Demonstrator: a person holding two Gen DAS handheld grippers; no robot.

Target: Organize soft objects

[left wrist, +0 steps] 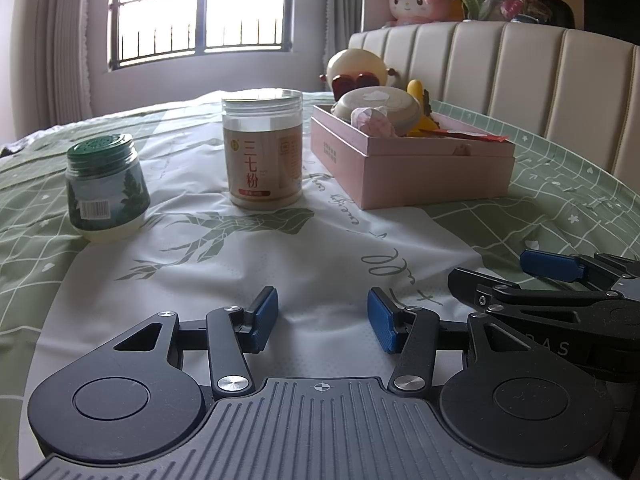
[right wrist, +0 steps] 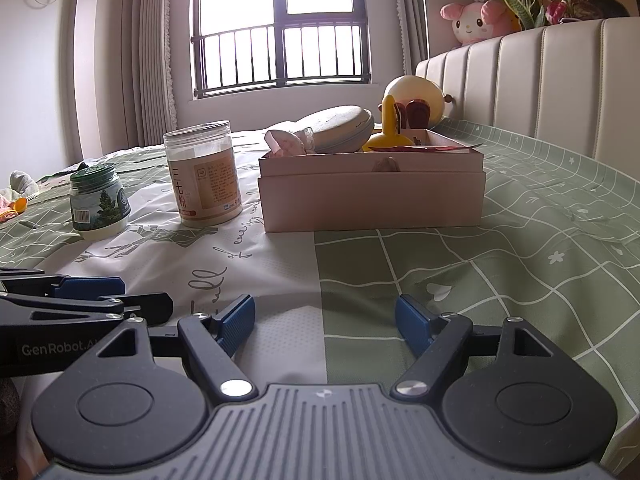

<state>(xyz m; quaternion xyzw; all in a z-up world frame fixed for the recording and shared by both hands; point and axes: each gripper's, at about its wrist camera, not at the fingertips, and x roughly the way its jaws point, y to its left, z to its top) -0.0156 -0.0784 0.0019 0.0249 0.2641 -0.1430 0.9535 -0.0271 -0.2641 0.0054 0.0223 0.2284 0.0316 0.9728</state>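
A pink box (left wrist: 416, 168) sits on the bed and holds soft things: a round beige pouch (left wrist: 378, 106), a pink cloth item (left wrist: 374, 122) and a yellow toy (left wrist: 420, 96). The box also shows in the right wrist view (right wrist: 372, 196). My left gripper (left wrist: 323, 320) is open and empty, low over the bedsheet, well short of the box. My right gripper (right wrist: 325, 324) is open and empty, beside the left one; it also shows in the left wrist view (left wrist: 524, 276).
A clear jar with a beige label (left wrist: 262, 148) and a green-lidded jar (left wrist: 106, 188) stand left of the box. A round cream plush (left wrist: 356, 64) lies behind it. A padded headboard (left wrist: 520, 76) is at the right, with a pink plush (left wrist: 412, 0) on top. Small cloth items (right wrist: 16, 196) lie far left.
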